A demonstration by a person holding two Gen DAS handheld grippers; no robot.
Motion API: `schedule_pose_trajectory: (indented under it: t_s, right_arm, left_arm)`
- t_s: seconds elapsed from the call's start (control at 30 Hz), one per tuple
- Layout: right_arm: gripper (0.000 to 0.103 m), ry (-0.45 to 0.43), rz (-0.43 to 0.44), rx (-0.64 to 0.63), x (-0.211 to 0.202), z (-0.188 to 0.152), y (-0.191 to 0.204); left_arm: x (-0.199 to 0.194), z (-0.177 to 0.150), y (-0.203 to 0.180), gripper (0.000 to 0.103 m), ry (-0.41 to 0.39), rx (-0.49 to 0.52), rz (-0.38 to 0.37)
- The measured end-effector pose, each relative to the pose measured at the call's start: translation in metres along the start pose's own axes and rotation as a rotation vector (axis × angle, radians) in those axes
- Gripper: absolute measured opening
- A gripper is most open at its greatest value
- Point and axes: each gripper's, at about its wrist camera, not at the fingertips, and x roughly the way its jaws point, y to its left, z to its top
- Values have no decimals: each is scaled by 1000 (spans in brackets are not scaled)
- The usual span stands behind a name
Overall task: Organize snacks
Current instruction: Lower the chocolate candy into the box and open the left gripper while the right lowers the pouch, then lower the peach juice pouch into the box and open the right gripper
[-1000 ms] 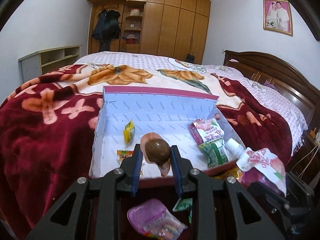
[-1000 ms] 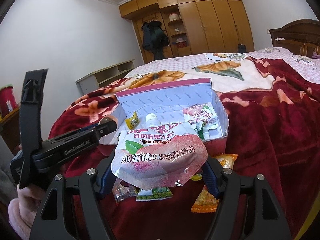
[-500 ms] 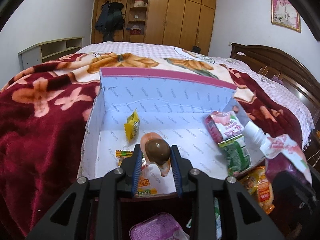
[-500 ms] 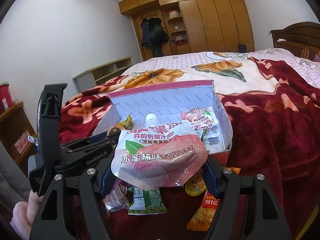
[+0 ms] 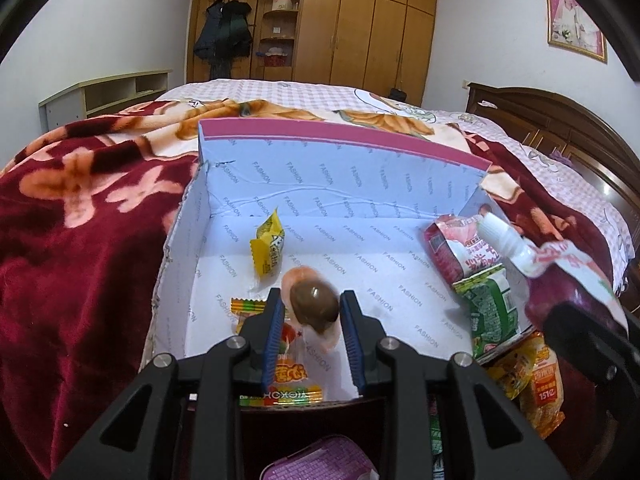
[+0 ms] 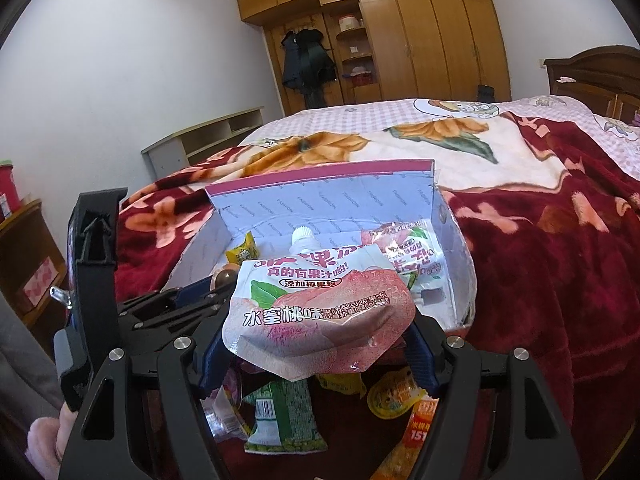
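Left gripper [image 5: 310, 322] is pinching a brown egg pack [image 5: 313, 306], hanging right over the box [image 5: 340, 184] floor near its front edge. Right gripper [image 6: 316, 354] is clamping a peach pouch [image 6: 320, 308], spout pointing at the box, just short of the front wall. Left is nearer dropping. More snacks [image 6: 396, 400] are lying on the bed.

Open cardboard box [image 5: 340, 184] set on blanket [image 5: 80, 240] on bed [image 6: 520, 128], flap upright at far side. Inside box: small candy packet [image 5: 269, 246] toward far left, wrapped sweets [image 5: 250, 306] at near left, jelly pouches [image 5: 472, 264] against right wall. Loose snack packets [image 6: 288, 412] on blanket before box. Left claw [image 5: 312, 312] over near box edge, clamped on packaged egg [image 5: 314, 306]. Right claw [image 6: 316, 344] before box, gripping peach jelly pouch [image 6: 320, 308]. Wardrobe [image 5: 360, 32] behind bed.
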Motion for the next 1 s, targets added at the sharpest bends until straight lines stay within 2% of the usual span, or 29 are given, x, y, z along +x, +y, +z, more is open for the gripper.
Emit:
schedule_pose_trajectory:
  t_s: [0.33,1.0]
  right_arm:
    - [73,11,22,-12,21,14,1]
    - [73,96,31,11,83,29,-11]
  left_arm:
    - [0,-3,-2,41,-4,12,-5]
    - [1,-4,-3,43,-8,12,8]
